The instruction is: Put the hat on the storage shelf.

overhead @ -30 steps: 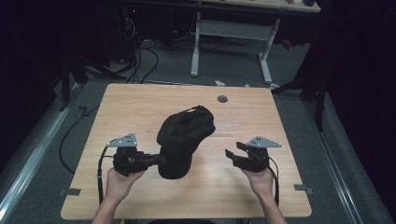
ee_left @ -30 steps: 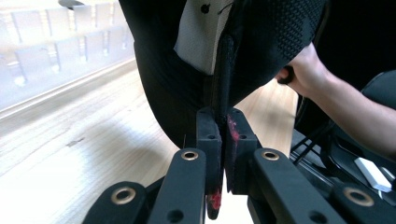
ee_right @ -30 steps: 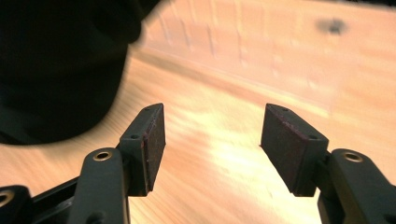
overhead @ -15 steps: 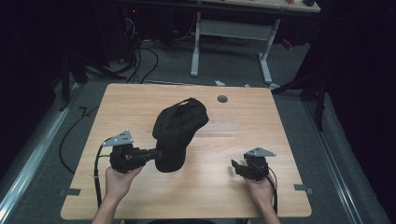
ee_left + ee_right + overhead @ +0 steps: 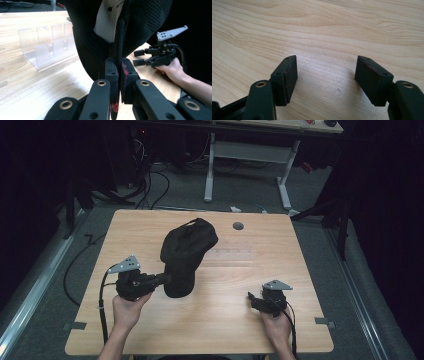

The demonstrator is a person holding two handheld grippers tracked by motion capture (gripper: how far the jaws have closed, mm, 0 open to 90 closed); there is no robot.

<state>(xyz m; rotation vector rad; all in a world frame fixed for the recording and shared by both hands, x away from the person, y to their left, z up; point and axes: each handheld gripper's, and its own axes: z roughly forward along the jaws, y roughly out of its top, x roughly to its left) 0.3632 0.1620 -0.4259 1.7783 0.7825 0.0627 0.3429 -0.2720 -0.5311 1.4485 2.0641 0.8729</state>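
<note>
My left gripper [image 5: 117,75] pinches the black cap [image 5: 187,252] by its stiff brim, lifted mid-worktop [image 5: 300,270]; the crown looks soft and light. My right gripper [image 5: 327,77] rests open near the front edge.

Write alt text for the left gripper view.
The left gripper is shut on the edge of a black fabric cap with a white inner label, held above a light wooden table. A clear plastic rack stands at left; the right gripper is open at right.
</note>
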